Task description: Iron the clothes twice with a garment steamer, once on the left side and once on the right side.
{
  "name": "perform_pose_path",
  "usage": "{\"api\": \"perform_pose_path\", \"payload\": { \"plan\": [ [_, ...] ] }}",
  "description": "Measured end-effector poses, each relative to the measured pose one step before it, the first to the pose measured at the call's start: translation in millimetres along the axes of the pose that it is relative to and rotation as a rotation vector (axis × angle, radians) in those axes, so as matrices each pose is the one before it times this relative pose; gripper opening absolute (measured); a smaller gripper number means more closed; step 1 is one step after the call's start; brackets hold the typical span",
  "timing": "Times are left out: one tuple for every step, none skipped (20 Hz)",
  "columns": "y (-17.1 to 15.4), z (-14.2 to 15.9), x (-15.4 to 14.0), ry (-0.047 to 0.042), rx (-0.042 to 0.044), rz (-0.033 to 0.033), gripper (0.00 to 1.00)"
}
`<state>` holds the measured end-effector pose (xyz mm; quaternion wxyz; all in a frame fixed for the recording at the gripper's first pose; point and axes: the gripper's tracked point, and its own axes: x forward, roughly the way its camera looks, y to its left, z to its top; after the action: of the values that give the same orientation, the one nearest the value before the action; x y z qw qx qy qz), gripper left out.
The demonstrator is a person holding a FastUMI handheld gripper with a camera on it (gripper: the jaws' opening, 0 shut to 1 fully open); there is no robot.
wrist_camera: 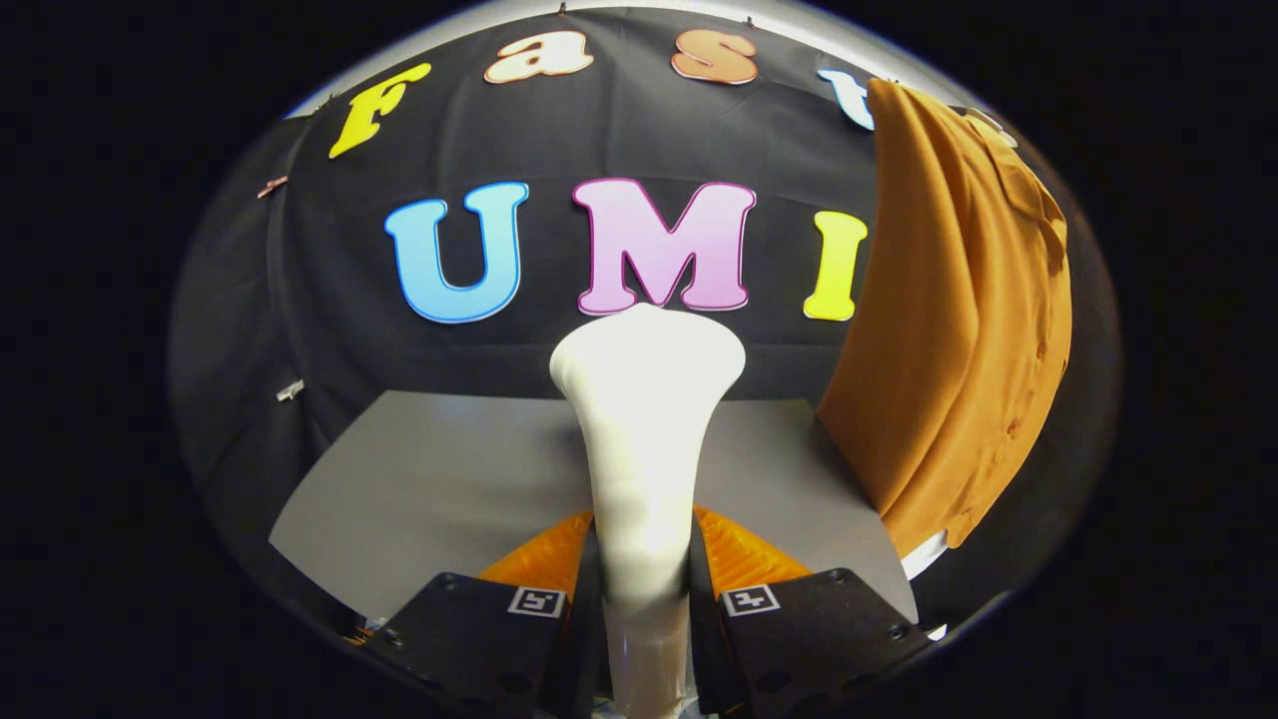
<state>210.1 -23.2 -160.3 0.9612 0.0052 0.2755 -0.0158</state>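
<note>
A white garment steamer [644,439] stands upright between my fingers, its wide head rising ahead of them. My gripper [644,574] is shut on the steamer's handle, both fingers pressing its sides. An orange-brown buttoned shirt [958,330] hangs to the right of the steamer, beyond the fingers, reaching down to the table's right side. The steamer head is apart from the shirt, well to its left.
A grey table top [429,489] lies below and ahead of the fingers. The black cloth wall [300,300] closes the back and left. The shirt's lower hem hangs over the table's right edge [924,554].
</note>
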Motion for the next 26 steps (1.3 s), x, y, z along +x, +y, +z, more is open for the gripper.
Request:
{"api": "perform_pose_path", "payload": {
  "plan": [
    [-0.74, 2.86, -7.82, -0.01658, 0.00335, -0.00168, 0.42],
    [-1.42, 3.55, -7.78, -0.01688, 0.00670, -0.00141, 0.42],
    [-0.83, 1.49, -7.59, -0.01380, 0.00701, -0.00169, 0.42],
    [-0.40, 2.80, -8.38, -0.01345, 0.00668, -0.00163, 0.42],
    [0.53, 0.66, -7.22, -0.00665, 0.00534, -0.00007, 0.42],
    [0.82, -2.63, -9.21, -0.00174, 0.00239, 0.00208, 0.42],
    [0.76, -1.80, -7.59, -0.00196, -0.00044, 0.00160, 0.42],
    [2.03, -0.48, -9.06, -0.00827, 0.00114, 0.00408, 0.42],
    [2.03, 1.96, -8.81, -0.01273, -0.00122, 0.00210, 0.42],
    [2.27, 2.61, -9.95, -0.01621, -0.00162, -0.00116, 0.42],
    [1.93, 2.77, -9.61, -0.01807, -0.00044, -0.00273, 0.42],
    [2.54, 2.83, -11.19, -0.01874, -0.00161, -0.00165, 0.42],
    [2.89, 1.72, -11.15, -0.01739, -0.00212, -0.00137, 0.42],
    [2.77, 1.06, -12.04, -0.01581, -0.00277, -0.00295, 0.42],
    [0.92, -1.38, -13.91, -0.01303, -0.00470, -0.00702, 0.42],
    [0.38, -0.42, -12.17, -0.01257, 0.00089, -0.00824, 0.42],
    [0.55, -0.60, -12.58, -0.00784, 0.00628, -0.00926, 0.42],
    [-0.07, -2.11, -9.79, -0.00209, 0.00622, -0.00735, 0.42],
    [-0.75, -1.58, -12.44, -0.00387, 0.00730, -0.00782, 0.42],
    [-2.87, -0.23, -11.87, -0.00787, 0.00637, -0.01316, 0.42],
    [-5.56, 0.54, -9.08, -0.00896, 0.00303, -0.01961, 0.42],
    [-7.65, -0.27, -8.24, -0.00811, 0.00337, -0.02205, 0.42],
    [-7.67, -0.35, -7.32, -0.00521, 0.00418, -0.01963, 0.42],
    [-6.00, 1.10, -5.53, -0.00549, 0.00806, -0.01607, 0.42],
    [-7.30, 1.64, -4.27, -0.00308, 0.00651, -0.01615, 0.42],
    [-7.92, 1.23, -3.03, -0.00274, 0.00669, -0.01465, 0.42]
  ]
}}
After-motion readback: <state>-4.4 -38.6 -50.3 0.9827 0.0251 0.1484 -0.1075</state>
